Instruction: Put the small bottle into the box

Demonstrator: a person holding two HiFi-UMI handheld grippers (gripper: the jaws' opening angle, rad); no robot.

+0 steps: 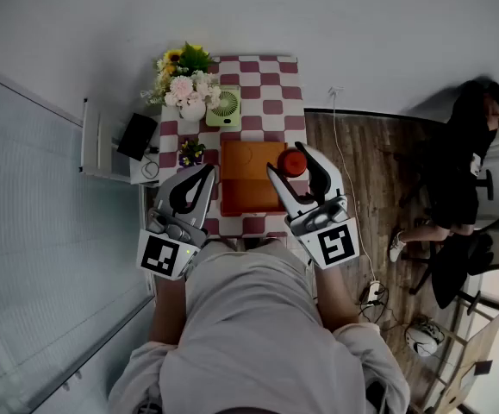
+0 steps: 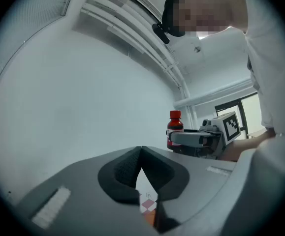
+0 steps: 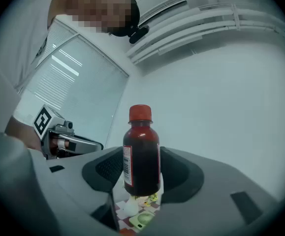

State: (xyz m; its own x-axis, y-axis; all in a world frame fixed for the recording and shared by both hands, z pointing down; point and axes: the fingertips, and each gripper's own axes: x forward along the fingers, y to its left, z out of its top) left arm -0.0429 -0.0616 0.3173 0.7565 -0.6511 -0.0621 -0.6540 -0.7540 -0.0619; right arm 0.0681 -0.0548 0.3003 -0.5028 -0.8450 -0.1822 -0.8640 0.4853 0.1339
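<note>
The small bottle [image 1: 294,161] holds dark red liquid and has a red cap. It stands upright between the pads of my right gripper [image 1: 292,162], which is shut on it. In the right gripper view the bottle [image 3: 142,156] fills the gap between the jaws. It hangs over the right edge of the open orange box [image 1: 247,188] on the checkered table [image 1: 266,76]. My left gripper [image 1: 204,172] hovers by the box's left side, shut and empty. In the left gripper view its tips [image 2: 141,151] meet, and the bottle [image 2: 174,127] shows beyond them.
A flower bouquet [image 1: 184,80], a green mini fan [image 1: 224,108] and a small flower pot [image 1: 190,152] stand at the table's far left. A white side stand with a dark device [image 1: 137,136] is to the left. A person [image 1: 469,162] sits at right on the wooden floor.
</note>
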